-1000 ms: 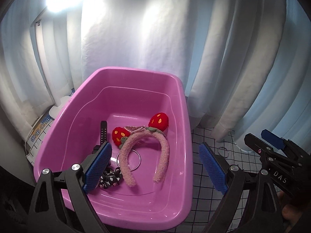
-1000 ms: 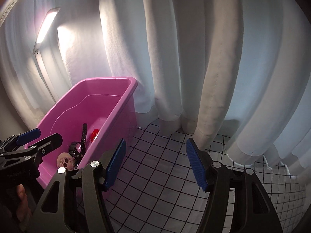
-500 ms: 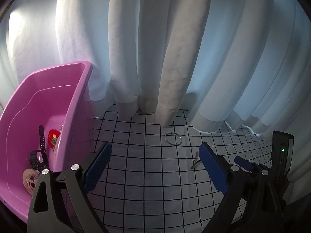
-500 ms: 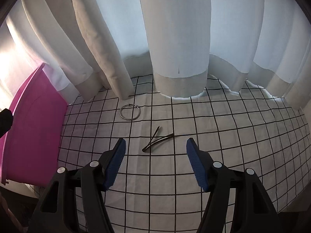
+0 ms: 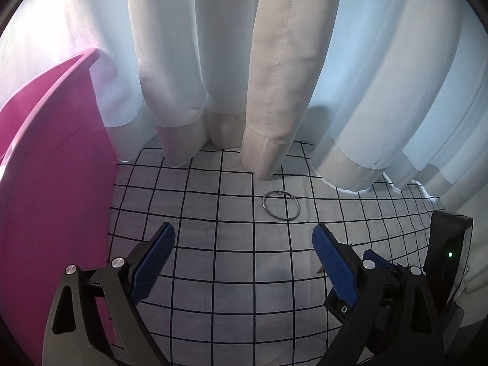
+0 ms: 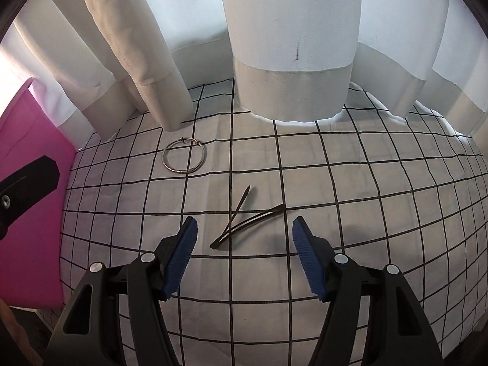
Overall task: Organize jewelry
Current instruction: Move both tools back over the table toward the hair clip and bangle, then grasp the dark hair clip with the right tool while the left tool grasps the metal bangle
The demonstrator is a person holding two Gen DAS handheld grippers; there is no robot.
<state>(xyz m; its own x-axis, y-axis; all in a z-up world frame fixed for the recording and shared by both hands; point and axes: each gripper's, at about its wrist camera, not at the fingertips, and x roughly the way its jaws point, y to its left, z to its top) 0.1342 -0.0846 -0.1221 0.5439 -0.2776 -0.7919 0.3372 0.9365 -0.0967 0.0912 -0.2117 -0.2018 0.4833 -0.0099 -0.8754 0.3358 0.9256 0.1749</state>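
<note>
**Inspector:** Working left to right. The pink tub [image 5: 55,183] stands at the left edge of the checked cloth [image 5: 213,274]; only its outer wall shows in either view, so its contents cannot be confirmed. The left gripper [image 5: 242,259] hangs over bare cloth with its fingers wide apart and nothing between them. Beyond it, near the curtain hem [image 5: 268,155], lies the metal bangle [image 5: 281,206], flat on the cloth.

**Assistant:** And the right side?

**Inspector:** The right gripper [image 6: 244,238] also has its fingers apart, nothing clamped. The dark hairpins [image 6: 244,219] (two, crossed, as best I can tell) lie flat just ahead of the gap between its pads [image 6: 180,256]. The bangle sits to their upper left, clear of them.

**Assistant:** How should that pick be done?

**Inspector:** My judgement: descend until the pad tips meet the cloth, straddle the crossing point, and close there so both pins come up together. They are thin and lie flat, so a high close will likely miss or pinch the fabric. The bangle wants one pad inside the ring and one outside.

**Assistant:** Anything unclear?

**Inspector:** In the left view the hairpins are nearly all hidden behind the right-hand finger; only a dark tip shows. The bangle's clasp is too small to read. The person's hands are out of frame.
</note>
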